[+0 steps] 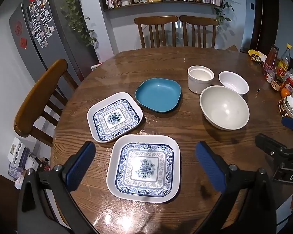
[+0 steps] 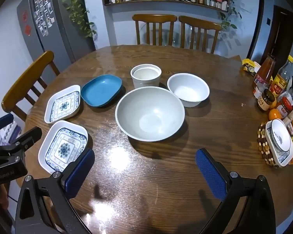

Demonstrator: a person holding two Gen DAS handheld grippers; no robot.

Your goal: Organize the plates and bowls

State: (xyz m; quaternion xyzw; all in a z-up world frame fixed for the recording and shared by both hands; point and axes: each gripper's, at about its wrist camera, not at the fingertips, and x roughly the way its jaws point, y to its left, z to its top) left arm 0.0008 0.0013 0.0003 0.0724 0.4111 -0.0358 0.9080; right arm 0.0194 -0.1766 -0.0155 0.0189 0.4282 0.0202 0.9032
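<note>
Your left gripper point(image 1: 144, 167) is wide open and holds nothing; the near patterned plate point(image 1: 144, 167) lies on the table point(image 1: 185, 128) between its fingers. Your right gripper point(image 2: 144, 171) is also wide open and empty, the big grey bowl point(image 2: 150, 114) just beyond its fingertips, right of this plate

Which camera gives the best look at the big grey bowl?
The right wrist view: the big grey bowl sits near the middle of the picture, whole and with its inside open to see. The left wrist view also shows the whole bowl, but off to the right and smaller.
</note>
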